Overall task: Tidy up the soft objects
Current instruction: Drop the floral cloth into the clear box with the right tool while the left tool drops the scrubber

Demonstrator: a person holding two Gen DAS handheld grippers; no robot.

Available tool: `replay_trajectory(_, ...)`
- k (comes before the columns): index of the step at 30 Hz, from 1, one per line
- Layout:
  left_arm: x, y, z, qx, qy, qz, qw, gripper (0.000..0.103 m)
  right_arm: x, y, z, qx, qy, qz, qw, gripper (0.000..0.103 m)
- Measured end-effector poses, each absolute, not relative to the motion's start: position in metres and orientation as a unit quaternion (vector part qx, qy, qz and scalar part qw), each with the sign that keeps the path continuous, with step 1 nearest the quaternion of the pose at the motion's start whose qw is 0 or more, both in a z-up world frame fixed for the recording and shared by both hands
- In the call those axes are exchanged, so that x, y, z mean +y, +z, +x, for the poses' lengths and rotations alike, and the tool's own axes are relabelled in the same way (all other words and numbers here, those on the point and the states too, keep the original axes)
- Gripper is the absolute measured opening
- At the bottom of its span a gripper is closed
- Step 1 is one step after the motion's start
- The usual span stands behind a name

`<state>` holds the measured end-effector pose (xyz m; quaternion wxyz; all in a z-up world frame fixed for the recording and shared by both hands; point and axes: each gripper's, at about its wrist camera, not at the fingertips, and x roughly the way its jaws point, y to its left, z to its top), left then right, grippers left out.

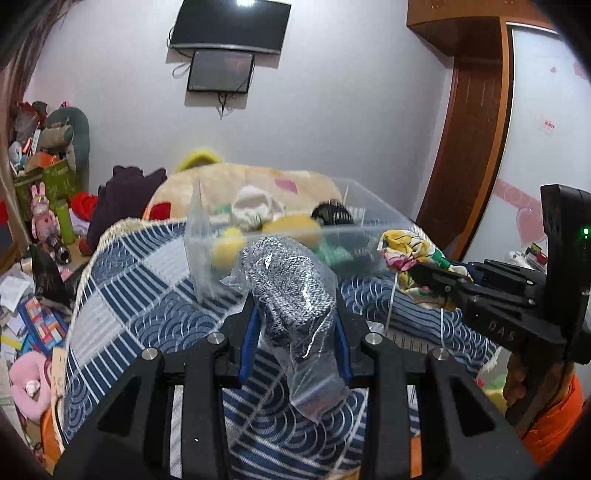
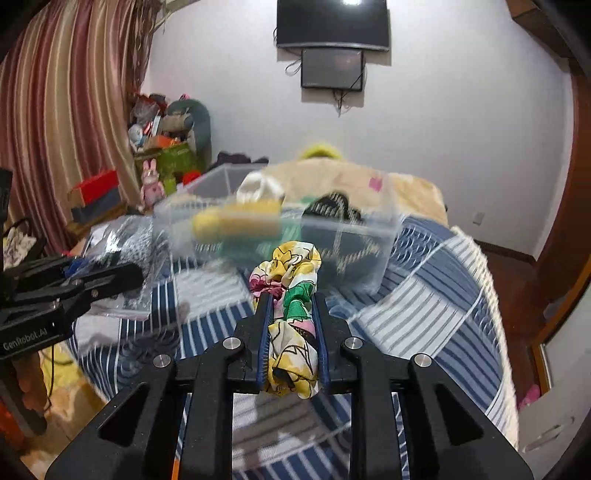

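Left tongs [image 1: 295, 325], closed on a grey knit item in a clear plastic bag [image 1: 291, 288], held above the blue-and-white patterned bedspread [image 1: 147, 302]. Right tongs [image 2: 291, 332], closed on a bunched floral cloth [image 2: 291, 295] of yellow, green and pink, held above the same bed. Beyond both, a clear plastic bin [image 1: 280, 236] rests on the bedspread and contains yellow, white, green and black soft items. Wall-mounted television [image 1: 231, 24] at rear.

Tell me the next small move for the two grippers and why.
Probably carry the left gripper forward over the clear bin and release: it clamps a bagged grey knit item just short of the bin, while the right gripper holds the floral cloth.
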<state>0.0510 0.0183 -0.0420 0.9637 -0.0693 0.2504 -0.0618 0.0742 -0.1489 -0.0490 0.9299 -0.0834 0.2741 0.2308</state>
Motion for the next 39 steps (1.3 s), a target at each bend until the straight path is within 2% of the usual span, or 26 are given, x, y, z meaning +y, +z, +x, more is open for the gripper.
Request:
replay_trajectory(10, 0.032, -0.016, 0.08, 0.21, -0.046, -0.066, 0.974, 0.035, -0.149, -0.016, 0.093, 0.225, 0.219, -0.07, 0.947, 0.019)
replay_trajectory(18, 0.036, -0.018, 0.114, 0.217, -0.019, -0.039, 0.975, 0.035, -0.135, -0.002, 0.115, 0.206, 0.218, -0.069, 0.951, 0.019)
replay_trajectory(36, 0.064, -0.052, 0.178, 0.269, 0.003, -0.094, 0.959, 0.036, -0.113, -0.038, 0.167, 0.284, 0.224, -0.072, 0.93, 0.02)
replay_trajectory(38, 0.061, -0.052, 0.176, 0.265, 0.011, -0.08, 0.961, 0.039, -0.111, -0.04, 0.165, 0.282, 0.221, -0.083, 0.93, 0.02)
replay_trajectory(39, 0.058, -0.052, 0.176, 0.266, 0.012, -0.075, 0.961, 0.045, -0.11, -0.041, 0.164, 0.282, 0.22, -0.089, 0.93, 0.023)
